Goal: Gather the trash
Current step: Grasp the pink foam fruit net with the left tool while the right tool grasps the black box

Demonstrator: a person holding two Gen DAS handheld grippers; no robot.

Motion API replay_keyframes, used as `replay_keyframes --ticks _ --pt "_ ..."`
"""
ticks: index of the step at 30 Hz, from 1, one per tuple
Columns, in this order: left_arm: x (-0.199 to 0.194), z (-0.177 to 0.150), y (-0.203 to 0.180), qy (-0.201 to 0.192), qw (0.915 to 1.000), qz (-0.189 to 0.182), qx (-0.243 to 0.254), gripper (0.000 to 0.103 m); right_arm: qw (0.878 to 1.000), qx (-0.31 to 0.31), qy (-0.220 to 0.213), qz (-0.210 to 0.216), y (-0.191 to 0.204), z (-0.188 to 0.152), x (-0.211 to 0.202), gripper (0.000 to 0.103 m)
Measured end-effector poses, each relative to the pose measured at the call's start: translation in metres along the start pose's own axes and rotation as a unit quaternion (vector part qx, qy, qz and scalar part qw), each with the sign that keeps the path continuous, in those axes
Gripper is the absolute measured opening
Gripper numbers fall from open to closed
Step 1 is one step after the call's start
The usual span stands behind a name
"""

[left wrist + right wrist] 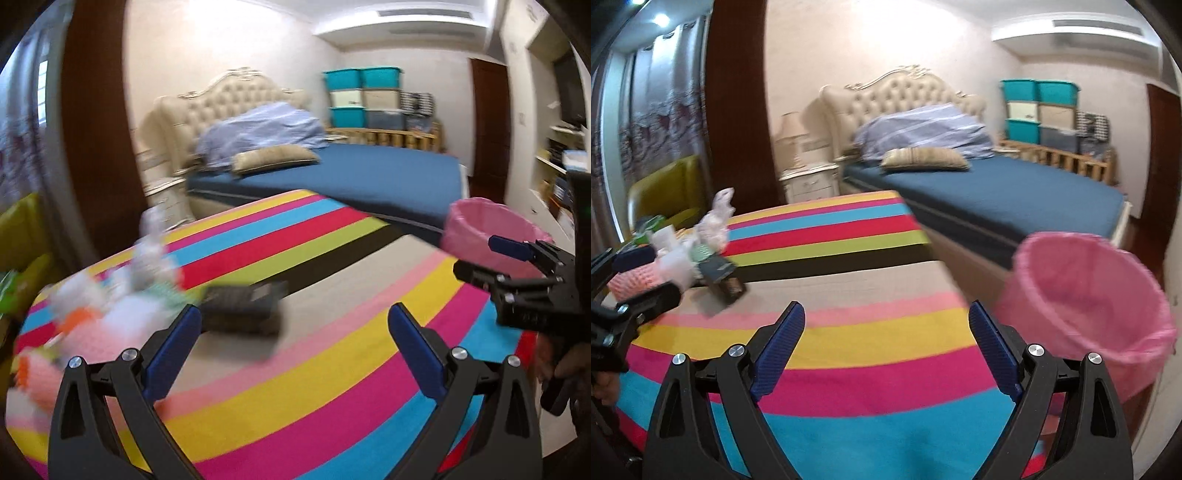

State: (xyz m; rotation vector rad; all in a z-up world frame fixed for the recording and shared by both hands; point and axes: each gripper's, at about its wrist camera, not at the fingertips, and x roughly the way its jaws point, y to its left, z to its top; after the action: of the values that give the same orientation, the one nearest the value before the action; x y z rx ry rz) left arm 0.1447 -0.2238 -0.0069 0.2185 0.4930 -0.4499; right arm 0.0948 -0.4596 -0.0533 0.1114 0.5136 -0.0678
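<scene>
1. Striped cloth [332,369] in bright colours covers the table in the left wrist view. Left gripper [293,317] has its jaws spread wide with nothing between them. Trash pile [110,306] sits at the table's left edge, blurred: crumpled white tissue, pink and orange scraps. Dark flat box [243,306] lies just beside the pile, ahead of the left fingertip. Right gripper [476,258] shows at the right, near the pink-lined bin [476,225]; it looks parted and empty.
2. Right wrist view: right gripper [886,317] is wide apart and empty. Bin [1089,291] stands just right of it, at the table edge. Trash pile [698,243] is well apart, far left.
3. Handling judgement: tissue and wrappers look light and soft and will crush; pinch a bunched fold. The box looks stiffer; take it across its narrow sides.
</scene>
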Motion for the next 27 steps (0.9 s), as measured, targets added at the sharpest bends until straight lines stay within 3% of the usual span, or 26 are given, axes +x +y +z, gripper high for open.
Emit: replay_keyframes --ticks 5,10,13,19,23,25,27 --pt "-0.031 -0.035 0.059 0.008 0.9966 0.063 -0.053 0.098 0.999 -0.026 0.005 0.035 0.046 0.003 0.01 0.084" --pt "-0.039 -0.054 0.111 0.027 0.9888 0.095 -0.112 0.098 0.995 -0.073 0.019 0.06 0.09 0.003 0.023 0.084" --pt "-0.033 -0.058 0.131 0.039 0.9843 0.098 -0.141 0.098 0.991 -0.105 0.038 0.074 0.11 0.008 0.039 0.084" --pt "-0.004 -0.052 0.133 0.065 0.981 0.099 -0.154 0.096 0.987 -0.124 0.069 0.08 0.126 0.015 0.068 0.084" --pt "0.025 -0.041 0.134 0.099 0.9749 0.109 -0.167 0.084 0.983 -0.138 0.076 0.089 0.133 0.016 0.076 0.084" --pt "0.031 -0.043 0.138 0.108 0.9741 0.1 -0.172 0.065 0.98 -0.156 0.083 0.091 0.14 0.015 0.082 0.084" --pt "0.03 -0.046 0.141 0.107 0.9742 0.086 -0.179 0.059 0.976 -0.166 0.098 0.099 0.146 0.015 0.091 0.084"
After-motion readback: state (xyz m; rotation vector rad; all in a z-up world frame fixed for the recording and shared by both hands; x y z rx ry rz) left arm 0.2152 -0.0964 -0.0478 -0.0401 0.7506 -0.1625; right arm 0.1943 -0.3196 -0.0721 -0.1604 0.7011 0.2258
